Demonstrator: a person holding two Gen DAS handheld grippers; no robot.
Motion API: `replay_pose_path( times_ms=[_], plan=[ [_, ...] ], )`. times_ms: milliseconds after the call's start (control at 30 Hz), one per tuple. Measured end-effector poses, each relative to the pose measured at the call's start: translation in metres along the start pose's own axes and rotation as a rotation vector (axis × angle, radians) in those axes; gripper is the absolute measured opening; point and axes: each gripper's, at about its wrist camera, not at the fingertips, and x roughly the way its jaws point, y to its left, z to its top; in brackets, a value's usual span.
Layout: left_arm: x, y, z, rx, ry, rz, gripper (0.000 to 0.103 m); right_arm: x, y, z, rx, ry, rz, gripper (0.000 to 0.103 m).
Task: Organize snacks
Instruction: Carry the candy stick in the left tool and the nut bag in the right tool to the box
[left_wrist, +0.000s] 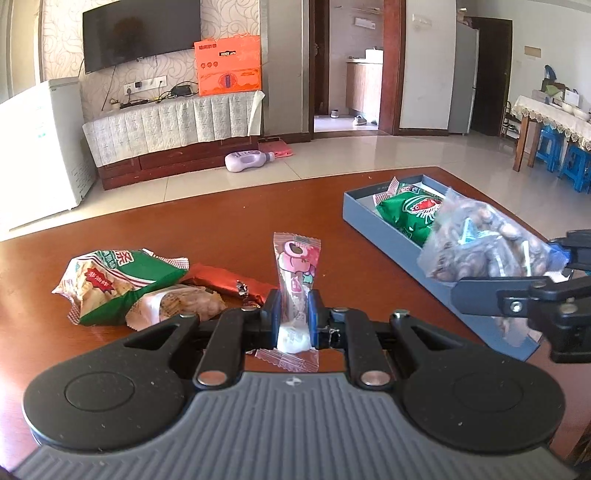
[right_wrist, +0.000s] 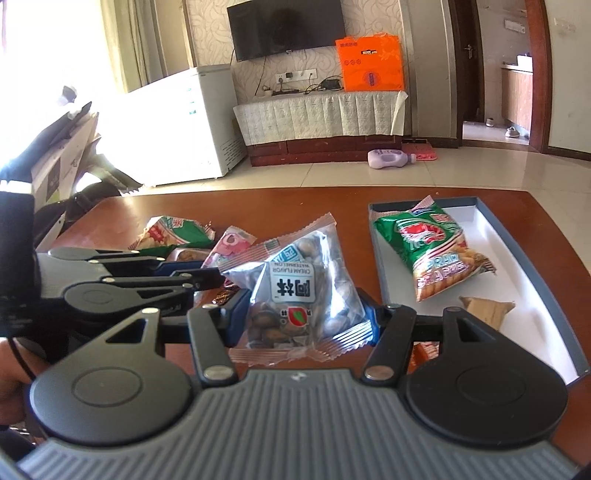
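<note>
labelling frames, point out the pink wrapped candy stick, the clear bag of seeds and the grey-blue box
pink wrapped candy stick (left_wrist: 295, 266): left wrist view, printed upper half above the pads
clear bag of seeds (right_wrist: 295, 295): right wrist view, front label
grey-blue box (right_wrist: 532, 280): right wrist view, bare white floor

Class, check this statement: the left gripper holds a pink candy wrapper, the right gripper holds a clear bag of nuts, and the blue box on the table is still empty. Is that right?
Not quite. The blue box is not empty: the right wrist view shows a green snack bag already lying in it. The rest stands: the left gripper holds the pink candy wrapper and the right gripper holds the clear bag of nuts.
</note>
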Motion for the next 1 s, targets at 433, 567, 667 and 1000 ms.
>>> replay_pose_path(
  times_ms=[433, 567, 667, 1000],
  plan=[
    [0.008, -0.038, 0.015, 0.028, -0.025, -0.036, 0.018, -0.019, -0.024, -0.003, 0.01, -0.021, -0.041, 0.062],
    [0.011, -0.049, 0.018, 0.034, -0.029, -0.049, 0.018, -0.026, -0.033, -0.006, 0.017, -0.027, -0.055, 0.062],
    [0.013, -0.057, 0.019, 0.038, -0.031, -0.058, 0.018, -0.03, -0.04, -0.007, 0.027, -0.033, -0.067, 0.062],
    [0.021, -0.086, 0.025, 0.059, -0.042, -0.101, 0.018, -0.039, -0.054, -0.012, 0.048, -0.038, -0.096, 0.062]
  ],
)
